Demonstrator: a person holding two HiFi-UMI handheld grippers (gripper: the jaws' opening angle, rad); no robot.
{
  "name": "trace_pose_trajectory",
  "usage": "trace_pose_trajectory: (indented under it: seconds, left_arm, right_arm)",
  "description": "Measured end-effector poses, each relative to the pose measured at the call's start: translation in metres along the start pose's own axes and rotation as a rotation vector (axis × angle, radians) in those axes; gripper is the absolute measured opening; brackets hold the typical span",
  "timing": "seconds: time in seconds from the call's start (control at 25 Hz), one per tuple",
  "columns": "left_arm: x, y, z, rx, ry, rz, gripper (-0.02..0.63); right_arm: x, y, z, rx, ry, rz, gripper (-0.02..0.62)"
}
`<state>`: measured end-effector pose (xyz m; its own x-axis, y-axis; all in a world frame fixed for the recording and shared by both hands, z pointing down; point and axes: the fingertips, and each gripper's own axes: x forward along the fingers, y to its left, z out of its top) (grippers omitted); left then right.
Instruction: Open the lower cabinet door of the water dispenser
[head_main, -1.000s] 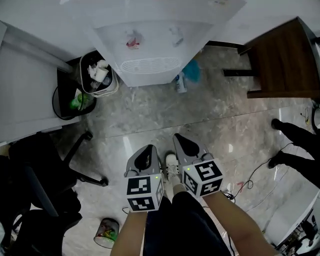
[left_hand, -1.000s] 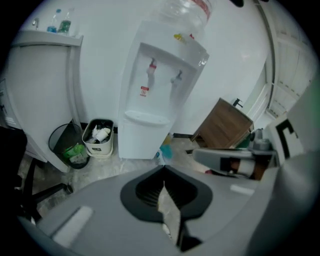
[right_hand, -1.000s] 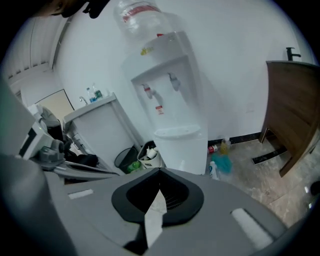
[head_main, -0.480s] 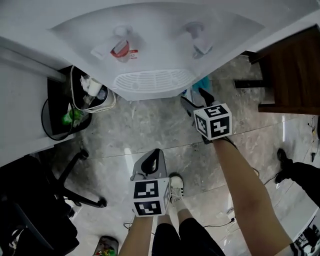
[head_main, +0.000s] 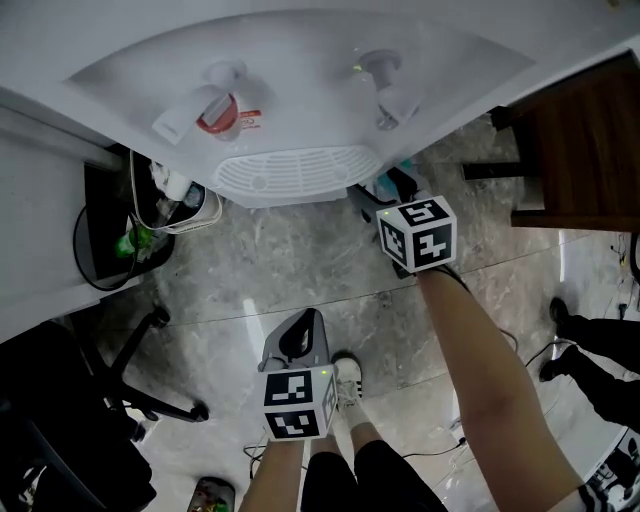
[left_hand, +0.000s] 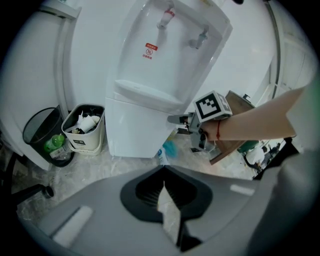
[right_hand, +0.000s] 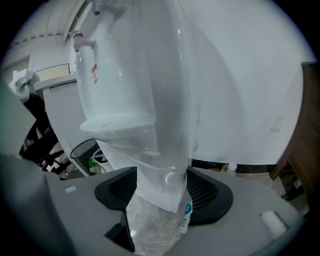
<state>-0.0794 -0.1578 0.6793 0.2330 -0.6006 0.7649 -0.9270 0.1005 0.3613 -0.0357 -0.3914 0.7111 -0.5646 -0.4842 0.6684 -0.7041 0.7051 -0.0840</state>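
The white water dispenser (head_main: 300, 90) fills the top of the head view, its drip tray (head_main: 298, 170) facing me. Its lower cabinet door (left_hand: 135, 132) shows closed in the left gripper view. My right gripper (head_main: 378, 190) is at the dispenser's right front corner, below the tray. Its jaws have just been opening and stand wide; the cabinet's lower corner (right_hand: 162, 180) shows between them with no pad pressing on it. My left gripper (head_main: 300, 322) hangs back over the floor, fingertips together, holding nothing.
A white bin (head_main: 170, 205) and a black bin (head_main: 100, 245) stand left of the dispenser. A small bottle (left_hand: 162, 156) stands at its right foot. Dark wooden furniture (head_main: 580, 140) is at right, an office chair (head_main: 90, 400) at left, another person's feet (head_main: 600, 350) far right.
The right gripper has gone from beside the left one forward and down to the dispenser's right corner, and its jaws have opened. The head view has closed in on the dispenser. The left gripper sank slightly.
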Motion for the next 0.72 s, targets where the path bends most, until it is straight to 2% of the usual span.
trace_pose_trajectory:
  seconds: [0.12, 0.36, 0.52, 0.72]
  left_arm:
    - [-0.001, 0.0, -0.005, -0.002, 0.008, 0.004, 0.006]
    - [-0.009, 0.0, -0.016, -0.021, 0.014, 0.022, 0.006]
    - [-0.019, 0.0, -0.028, -0.025, 0.021, 0.03, 0.006]
    - [-0.036, 0.003, -0.057, -0.024, 0.054, 0.05, 0.006]
  right_arm:
    - [-0.006, 0.003, -0.004, 0.014, 0.01, -0.009, 0.295]
    - [-0.042, 0.03, -0.038, 0.059, 0.034, 0.002, 0.229]
    - [-0.07, 0.068, -0.068, 0.089, 0.062, 0.055, 0.189]
    - [-0.101, 0.134, -0.101, 0.068, 0.102, 0.167, 0.133]
